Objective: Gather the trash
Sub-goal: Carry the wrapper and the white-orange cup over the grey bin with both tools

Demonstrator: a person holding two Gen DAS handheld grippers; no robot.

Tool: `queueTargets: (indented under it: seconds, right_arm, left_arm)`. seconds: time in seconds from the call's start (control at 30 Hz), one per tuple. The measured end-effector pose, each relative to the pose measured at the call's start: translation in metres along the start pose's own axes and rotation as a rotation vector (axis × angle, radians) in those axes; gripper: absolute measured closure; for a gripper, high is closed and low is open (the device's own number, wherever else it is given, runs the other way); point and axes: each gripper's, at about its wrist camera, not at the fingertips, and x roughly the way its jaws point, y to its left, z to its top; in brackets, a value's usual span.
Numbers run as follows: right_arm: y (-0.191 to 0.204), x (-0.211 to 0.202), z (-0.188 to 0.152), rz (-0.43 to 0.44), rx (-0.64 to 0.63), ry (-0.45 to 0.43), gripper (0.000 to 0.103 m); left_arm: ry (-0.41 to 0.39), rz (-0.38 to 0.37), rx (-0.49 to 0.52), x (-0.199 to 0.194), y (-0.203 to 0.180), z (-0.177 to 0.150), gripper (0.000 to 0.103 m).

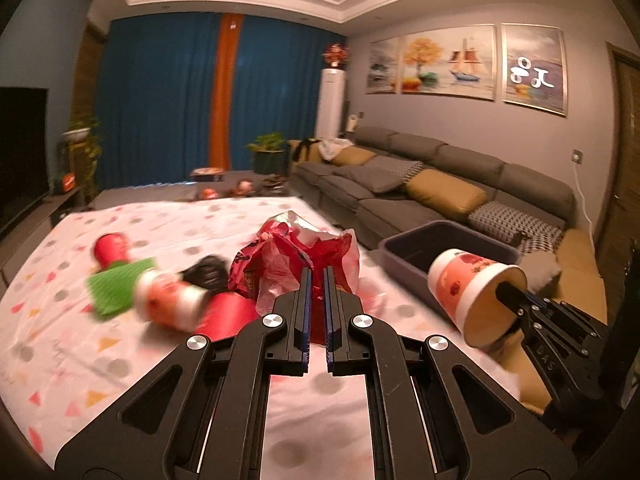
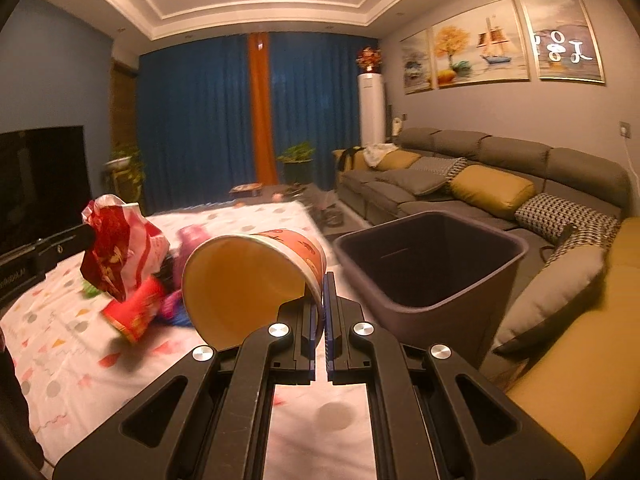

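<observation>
My left gripper (image 1: 317, 276) is shut on a crumpled red and white snack bag (image 1: 296, 256), held above the table; the bag also shows in the right wrist view (image 2: 120, 248). My right gripper (image 2: 319, 284) is shut on the rim of a paper noodle cup (image 2: 256, 276), tipped on its side, open mouth toward the camera. The cup also shows in the left wrist view (image 1: 472, 292). A dark grey bin (image 2: 432, 256) stands open just right of the cup. More trash lies on the table: a red-white cup (image 1: 168, 298), a green wrapper (image 1: 116, 288), a red cup (image 1: 112, 250).
The table has a white cloth with coloured spots (image 1: 80, 360). A grey sofa with yellow cushions (image 2: 480, 188) runs along the right, close behind the bin. A TV (image 2: 40, 184) stands at the left. Blue curtains hang at the back.
</observation>
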Motion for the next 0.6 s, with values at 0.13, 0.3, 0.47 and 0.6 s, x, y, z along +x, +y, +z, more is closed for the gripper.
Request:
queueTargets:
  seconds: [0.13,0.3,0.47,0.6]
  right_arm:
    - [-0.028,0.007,0.01,-0.054,0.021,-0.024,0.099]
    - [-0.064,0.021,0.025,-0.12,0.052,-0.04,0.099]
    - [-0.098,0.034,0.037,-0.176,0.087,-0.052,0.098]
    - [-0.116,0.045,0.042,-0.207,0.091,-0.052,0.099]
  left_arm:
    - [-0.015,-0.066,0.027,0.022,-0.032,0.012,0.098]
    - [-0.024,-0.135,0.049,0.056,-0.071,0.026,0.098]
    - [-0.005,-0.177,0.068,0.095,-0.102,0.029,0.098]
    - [0.01,-0.201,0.08,0.117,-0.12,0.029,0.098]
